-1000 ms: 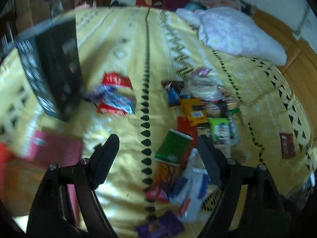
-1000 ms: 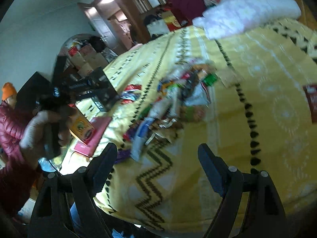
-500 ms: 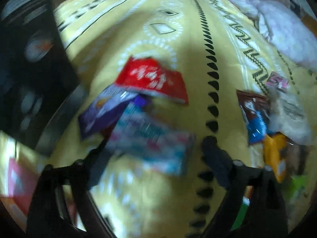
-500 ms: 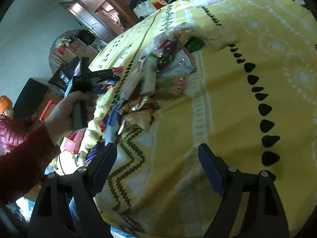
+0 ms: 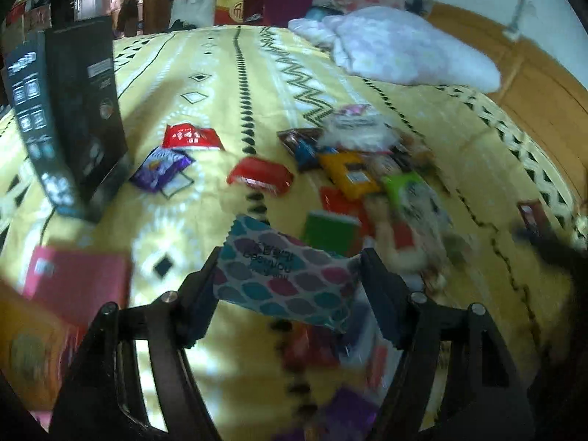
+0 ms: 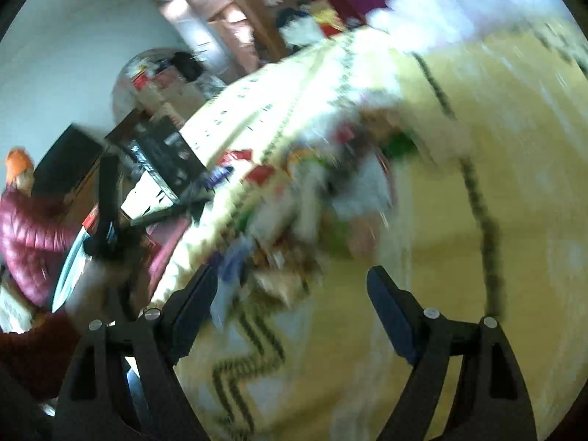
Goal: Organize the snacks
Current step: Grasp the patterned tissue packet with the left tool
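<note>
Yellow patterned bedspread (image 5: 205, 58) covered the bed, w/ a white pillow (image 5: 411, 51) at the far right corner & a cluttered room w/ a doorway beyond. On the left side of the bed a tall black box (image 5: 73, 110) stood upright; a pink flat box (image 5: 77, 286) lay nearer the camera, blurred. Left gripper (image 5: 286, 286) had a snack pouch w/ teal, pink & purple scale pattern (image 5: 286, 275) spanning betw. its two fingers, lifted above the bedspread; jaws were closing on it, both pads touching the pouch's edges. Beyond it, loose on the bed: red packet (image 5: 191, 136), purple packet (image 5: 161, 165) just beside the black box, another red packet (image 5: 261, 176) near the centre line of black dots. Main snack pile (image 5: 367, 169) sat right of centre – orange packet (image 5: 349, 176), green packets, brown & blue one, white wrapper on top – partly blurred, so not all could be told apart. One dark red packet (image 5: 533, 217) lay well apart at the right edge. Right wrist view was heavily motion-blurred: right gripper (image 6: 290, 301) had fingers standing wide apart, nothing betw. them, hanging over the near edge of the bedspread (image 6: 477, 183) w/ the pile (image 6: 330, 191) ahead. To the left in that view, the person's left hand (image 6: 95, 283) & dark red sleeve w/ the other gripper; a second person in a red puffy jacket (image 6: 29, 235) stood at far left.
</note>
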The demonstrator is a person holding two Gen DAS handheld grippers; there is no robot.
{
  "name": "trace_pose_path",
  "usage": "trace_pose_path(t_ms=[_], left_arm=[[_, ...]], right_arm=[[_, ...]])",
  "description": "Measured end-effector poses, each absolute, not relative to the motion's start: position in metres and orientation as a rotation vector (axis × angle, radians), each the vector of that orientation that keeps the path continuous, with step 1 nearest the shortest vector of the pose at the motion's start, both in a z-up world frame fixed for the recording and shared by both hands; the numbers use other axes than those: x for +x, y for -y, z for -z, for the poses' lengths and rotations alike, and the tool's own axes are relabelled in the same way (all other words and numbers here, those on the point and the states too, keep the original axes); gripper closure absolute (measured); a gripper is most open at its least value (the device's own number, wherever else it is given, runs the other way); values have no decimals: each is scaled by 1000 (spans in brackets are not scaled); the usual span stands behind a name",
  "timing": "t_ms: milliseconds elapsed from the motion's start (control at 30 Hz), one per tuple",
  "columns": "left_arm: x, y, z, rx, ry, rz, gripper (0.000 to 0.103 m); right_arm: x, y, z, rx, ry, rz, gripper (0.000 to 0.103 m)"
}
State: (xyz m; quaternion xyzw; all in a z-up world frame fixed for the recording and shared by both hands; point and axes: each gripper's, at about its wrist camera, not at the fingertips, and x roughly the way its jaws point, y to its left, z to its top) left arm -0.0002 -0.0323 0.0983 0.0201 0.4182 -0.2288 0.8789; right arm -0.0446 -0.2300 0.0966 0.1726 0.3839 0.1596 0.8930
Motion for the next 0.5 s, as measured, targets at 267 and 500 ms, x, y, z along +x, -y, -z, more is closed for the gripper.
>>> trace_pose_path(t_ms=[267, 500], left_arm=[[3, 14, -76, -58, -939, 521, 30], [1, 5, -61, -100, -999, 550, 28]], right_arm=[[134, 115, -99, -53, -874, -624, 17], [248, 29, -54, -129, -959, -677, 17]])
